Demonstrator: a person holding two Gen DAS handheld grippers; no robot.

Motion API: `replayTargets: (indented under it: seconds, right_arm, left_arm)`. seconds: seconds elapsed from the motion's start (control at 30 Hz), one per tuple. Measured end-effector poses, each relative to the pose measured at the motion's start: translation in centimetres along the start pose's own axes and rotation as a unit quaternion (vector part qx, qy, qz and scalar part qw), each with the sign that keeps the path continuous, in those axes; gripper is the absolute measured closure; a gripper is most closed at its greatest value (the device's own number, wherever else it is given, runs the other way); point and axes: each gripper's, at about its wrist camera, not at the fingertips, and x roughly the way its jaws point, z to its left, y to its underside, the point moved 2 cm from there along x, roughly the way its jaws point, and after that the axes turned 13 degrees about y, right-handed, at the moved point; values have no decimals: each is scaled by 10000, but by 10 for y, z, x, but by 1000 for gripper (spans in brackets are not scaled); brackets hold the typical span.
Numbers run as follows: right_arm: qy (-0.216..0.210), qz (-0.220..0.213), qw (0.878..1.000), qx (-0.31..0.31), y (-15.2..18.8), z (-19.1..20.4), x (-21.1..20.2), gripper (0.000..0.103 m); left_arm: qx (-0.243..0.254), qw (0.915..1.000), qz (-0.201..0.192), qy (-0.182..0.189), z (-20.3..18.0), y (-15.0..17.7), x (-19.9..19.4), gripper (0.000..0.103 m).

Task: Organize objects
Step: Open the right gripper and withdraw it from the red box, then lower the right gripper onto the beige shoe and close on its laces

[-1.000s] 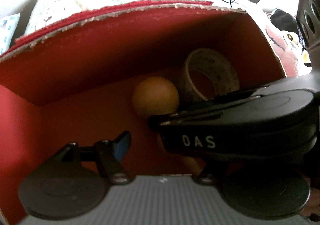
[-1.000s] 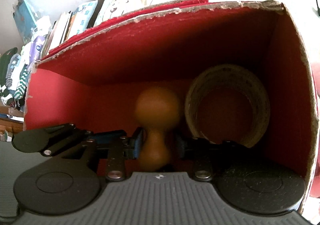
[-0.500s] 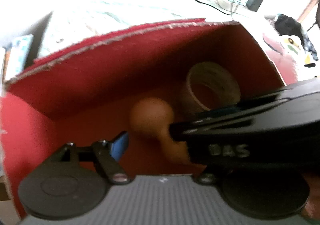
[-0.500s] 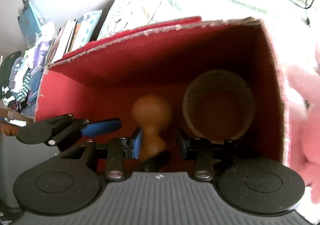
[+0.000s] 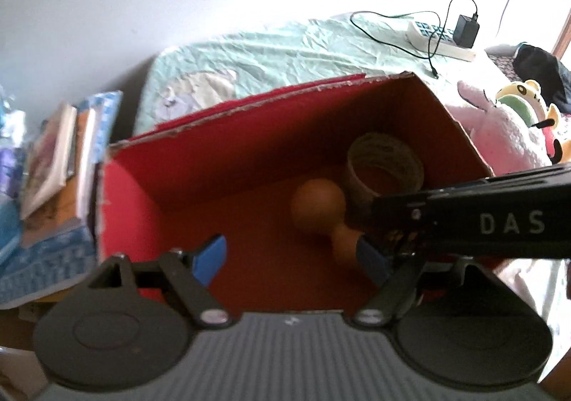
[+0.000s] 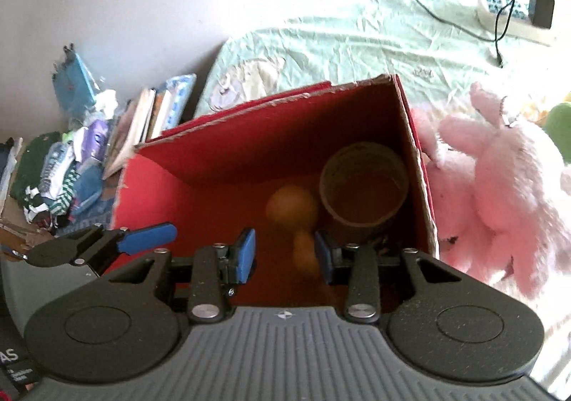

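We held both grippers above the red box (image 6: 221, 165), the left gripper (image 5: 291, 260) gaping and empty, its jaws just widened, the right gripper (image 6: 283, 254) parted. Below them the wooden pestle (image 6: 292, 208) lay loose beside the tape roll (image 6: 364, 186), seemingly stowed.

The bed (image 6: 357, 44) has a pale green sheet. On it lie a red box (image 6: 415, 136), a pink plush toy (image 6: 499, 179) just beside it, and a power strip (image 6: 499, 13).
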Motion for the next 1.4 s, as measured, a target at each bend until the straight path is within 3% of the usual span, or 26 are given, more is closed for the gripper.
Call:
replayTargets:
  seconds: [0.27, 0.83, 1.4]
  right_arm:
    - [-12, -344, 9992, -224, 19, 6, -28, 63]
    - [-53, -471, 9988, -132, 63, 5, -53, 63]
    - [-69, -65, 10000, 29, 108, -5, -47, 63]
  left_arm:
    - [-48, 9994, -192, -280, -6, 17, -31, 17]
    - [-14, 9976, -88, -681, -21, 55, -53, 13]
    - [-167, 9963, 393, -744, -30, 96, -38, 13]
